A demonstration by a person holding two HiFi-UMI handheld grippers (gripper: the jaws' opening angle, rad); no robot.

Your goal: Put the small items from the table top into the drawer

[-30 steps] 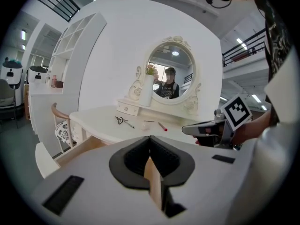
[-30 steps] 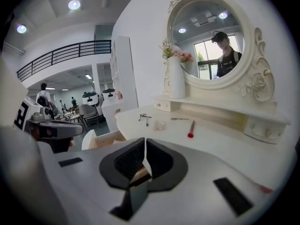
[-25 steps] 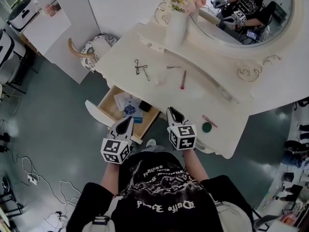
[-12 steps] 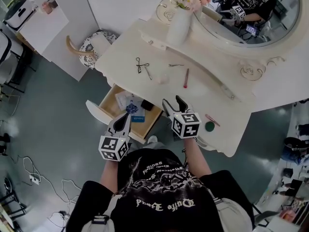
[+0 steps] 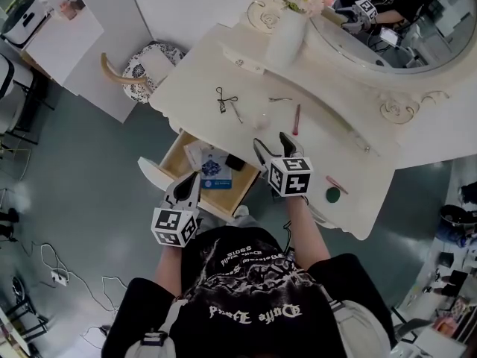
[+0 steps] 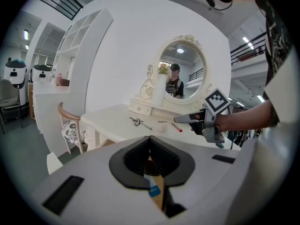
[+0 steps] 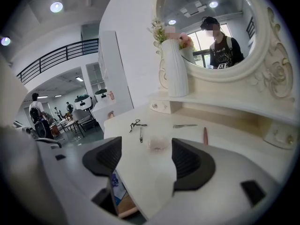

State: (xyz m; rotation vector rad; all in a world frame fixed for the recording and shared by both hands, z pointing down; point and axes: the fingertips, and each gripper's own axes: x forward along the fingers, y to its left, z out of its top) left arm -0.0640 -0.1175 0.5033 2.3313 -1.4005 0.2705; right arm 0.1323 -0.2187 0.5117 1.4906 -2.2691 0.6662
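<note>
Small items lie on the cream dressing table (image 5: 358,192): a black eyelash curler (image 5: 226,98), a thin metal tool (image 5: 236,112), tweezers (image 5: 280,99), a red pencil (image 5: 297,119) and a small clear dish (image 7: 158,145). A pink stick (image 5: 337,185) and a green disc (image 5: 332,195) sit near the front right edge. The drawer (image 5: 173,155) stands pulled out and holds papers, a black item and a blue card (image 5: 220,181). My right gripper (image 5: 270,140) hovers over the table's front edge; its jaws are opening, with nothing between them. My left gripper (image 5: 192,179) is shut and empty over the drawer's front.
A white vase of flowers (image 5: 287,32) and an oval mirror (image 5: 387,43) stand at the back of the table. A chair with a patterned seat (image 5: 145,69) stands to the left. The floor is grey-green, with cables (image 5: 52,267) at the lower left.
My right gripper has moved forward from beside the drawer to over the table's edge, and its jaws have gone from shut to wide. The left gripper has barely shifted.
</note>
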